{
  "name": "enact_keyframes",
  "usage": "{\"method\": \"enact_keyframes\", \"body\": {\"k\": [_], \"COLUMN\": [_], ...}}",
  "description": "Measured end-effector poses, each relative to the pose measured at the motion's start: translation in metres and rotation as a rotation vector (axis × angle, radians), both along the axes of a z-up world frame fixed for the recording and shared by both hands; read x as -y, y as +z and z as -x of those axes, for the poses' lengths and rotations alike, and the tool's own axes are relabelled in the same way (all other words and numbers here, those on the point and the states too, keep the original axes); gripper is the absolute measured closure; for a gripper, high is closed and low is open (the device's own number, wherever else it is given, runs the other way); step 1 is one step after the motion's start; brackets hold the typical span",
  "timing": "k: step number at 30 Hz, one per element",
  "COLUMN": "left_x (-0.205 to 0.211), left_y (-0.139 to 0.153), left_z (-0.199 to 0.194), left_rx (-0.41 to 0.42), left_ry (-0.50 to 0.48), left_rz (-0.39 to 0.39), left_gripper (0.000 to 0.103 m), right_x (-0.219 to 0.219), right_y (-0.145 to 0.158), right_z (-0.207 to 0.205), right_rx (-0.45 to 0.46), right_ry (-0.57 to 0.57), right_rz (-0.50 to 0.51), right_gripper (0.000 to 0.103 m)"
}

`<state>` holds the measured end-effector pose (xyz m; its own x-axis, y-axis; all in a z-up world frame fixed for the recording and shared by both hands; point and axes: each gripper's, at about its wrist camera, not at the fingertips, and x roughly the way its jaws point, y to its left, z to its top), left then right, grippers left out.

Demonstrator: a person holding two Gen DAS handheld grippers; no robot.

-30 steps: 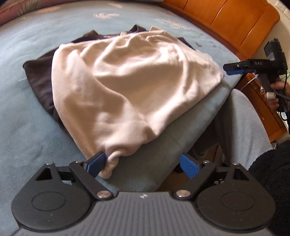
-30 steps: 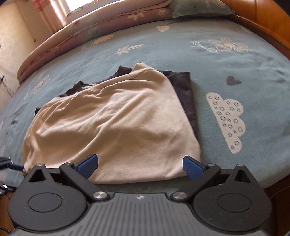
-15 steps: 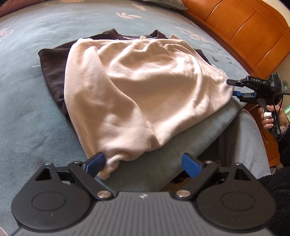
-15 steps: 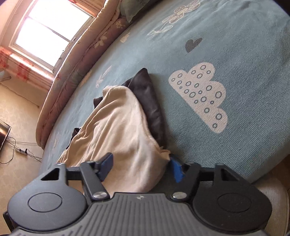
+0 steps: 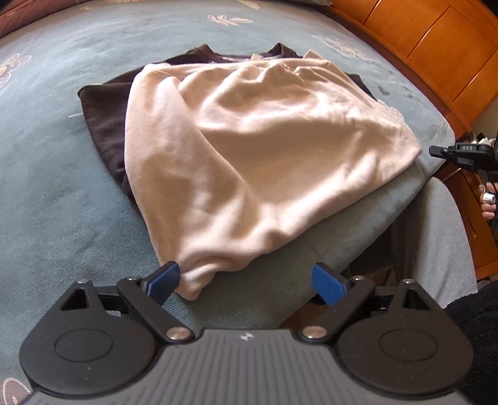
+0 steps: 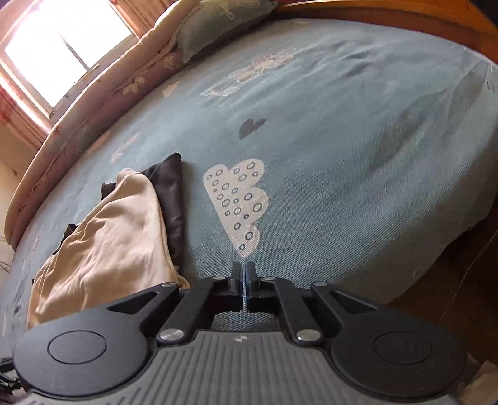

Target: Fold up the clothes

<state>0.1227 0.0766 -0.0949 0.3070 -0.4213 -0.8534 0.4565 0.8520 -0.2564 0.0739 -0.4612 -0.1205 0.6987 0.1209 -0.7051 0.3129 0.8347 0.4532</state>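
A cream garment point(image 5: 255, 155) lies rumpled on top of a dark brown garment point(image 5: 102, 124) on the blue-green bed point(image 5: 46, 202). My left gripper point(image 5: 246, 282) is open at the cream garment's near corner; its left fingertip point(image 5: 165, 277) touches the cloth and the right one hangs over the bed edge. My right gripper point(image 6: 243, 274) is shut with nothing visible between its fingers, pointing at the bedspread beside a white cloud print point(image 6: 239, 199). The cream garment point(image 6: 109, 243) and the dark garment point(image 6: 171, 193) lie to its left. In the left wrist view the right gripper point(image 5: 457, 152) sits just off the garment's right corner.
A person's grey trouser leg point(image 5: 442, 236) and a hand point(image 5: 488, 199) are at the bed's right edge. Orange wooden panels point(image 5: 435, 40) stand behind the bed. A rolled quilt point(image 6: 93, 106) and a pillow point(image 6: 218, 28) lie along the far side under a window point(image 6: 62, 46).
My right gripper went from open around the cream garment's corner to shut, and swung right so the clothes now lie off to its left. The left gripper stayed open at the near corner.
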Motion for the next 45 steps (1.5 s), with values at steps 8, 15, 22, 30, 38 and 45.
{"method": "enact_keyframes", "body": {"k": [8, 15, 22, 30, 38, 45], "left_x": [0.021, 0.014, 0.018, 0.014, 0.0, 0.021], "left_y": [0.008, 0.002, 0.036, -0.02, -0.022, -0.021], "left_z": [0.007, 0.017, -0.037, -0.117, -0.153, -0.139], "left_rx": [0.064, -0.021, 0.116, 0.086, 0.08, 0.093], "left_ry": [-0.085, -0.066, 0.044, 0.234, 0.329, 0.291], "left_rz": [-0.015, -0.03, 0.049, 0.11, 0.137, 0.047], "left_gripper": [0.013, 0.011, 0.011, 0.011, 0.011, 0.01], "right_x": [-0.05, -0.116, -0.143, -0.179, -0.154, -0.169], "right_y": [0.025, 0.036, 0.043, 0.018, -0.005, -0.008], "right_z": [-0.036, -0.065, -0.105, -0.156, -0.146, -0.148], "right_rx": [0.068, 0.05, 0.077, 0.079, 0.066, 0.056], "right_ry": [0.171, 0.368, 0.439, 0.532, 0.474, 0.477], "right_rz": [0.0, 0.121, 0.181, 0.253, 0.263, 0.31], "right_gripper": [0.071, 0.033, 0.02, 0.017, 0.009, 0.0]}}
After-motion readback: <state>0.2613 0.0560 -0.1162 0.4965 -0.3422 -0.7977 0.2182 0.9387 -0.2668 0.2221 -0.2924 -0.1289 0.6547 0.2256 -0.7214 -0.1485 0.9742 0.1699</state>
